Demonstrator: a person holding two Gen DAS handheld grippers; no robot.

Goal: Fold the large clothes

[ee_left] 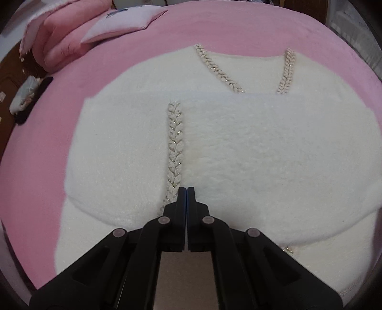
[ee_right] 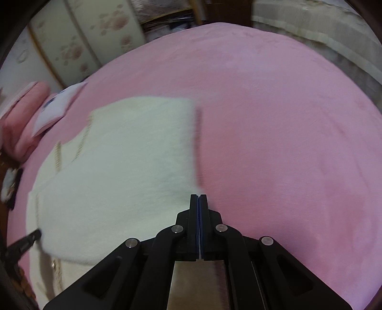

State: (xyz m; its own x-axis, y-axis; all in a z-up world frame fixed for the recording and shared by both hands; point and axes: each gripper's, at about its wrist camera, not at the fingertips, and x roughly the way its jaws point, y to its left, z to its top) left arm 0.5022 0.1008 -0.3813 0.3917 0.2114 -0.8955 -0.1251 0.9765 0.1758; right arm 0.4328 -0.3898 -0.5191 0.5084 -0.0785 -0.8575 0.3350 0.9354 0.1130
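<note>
Black and close to the lens, our left gripper (ee_left: 186, 188) points forward and slightly down over the cream garment (ee_left: 214, 147), its two fingers pressed together with no cloth visible between them; the tips sit just beside the lower end of a braided trim strip (ee_left: 174, 145) that runs away from us up the fabric. We see the fleecy garment lying flat on the pink bedspread (ee_left: 226, 31), with a wide folded panel laid across its middle and the V-shaped braided neckline (ee_left: 238, 71) showing beyond that panel's straight far edge. Our right gripper (ee_right: 198, 196) is held level with the bed at the garment's right side, fingers likewise closed flat against each other and holding nothing we can make out; its tips hover at the near right corner of the folded panel, whether touching it we cannot tell, since that view is blurred. From there the other gripper's black finger pokes in at the far left edge of the cloth. Farther off, at the left of the bed, we see a pink pillow (ee_left: 59, 40) with a pale lilac cushion (ee_left: 124, 22) resting against it, and behind the bed a floral wardrobe door (ee_right: 78, 40).
</note>
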